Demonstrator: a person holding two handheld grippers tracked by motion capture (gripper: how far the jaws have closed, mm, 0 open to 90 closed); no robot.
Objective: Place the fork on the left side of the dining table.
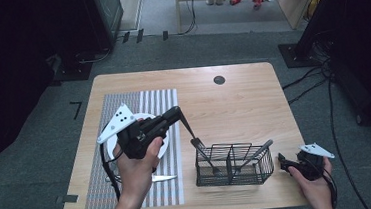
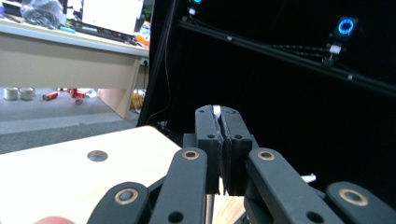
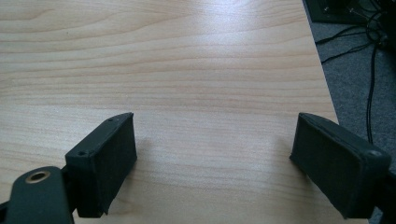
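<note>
My left gripper [image 1: 176, 112] is held above the table's middle, shut on the thin handle of a metal fork [image 1: 197, 143]. The fork slants down to the right, its head at the rim of the black wire basket [image 1: 259, 175], over the left compartment. In the left gripper view the jaws [image 2: 223, 140] are pressed together with a silver strip of the fork [image 2: 216, 110] between them. A second utensil [image 1: 257, 154] leans in the basket's right compartment. My right gripper [image 1: 282, 159] rests open just right of the basket. Its jaws [image 3: 215, 158] stand wide apart over bare wood.
A striped placemat [image 1: 123, 102] covers the table's left side, with a white plate [image 1: 164, 145] partly under my left hand and a knife [image 1: 162, 177] near the front edge. A round grommet [image 1: 219, 80] is at the back. The table's right edge [image 3: 322, 70] is close to my right gripper.
</note>
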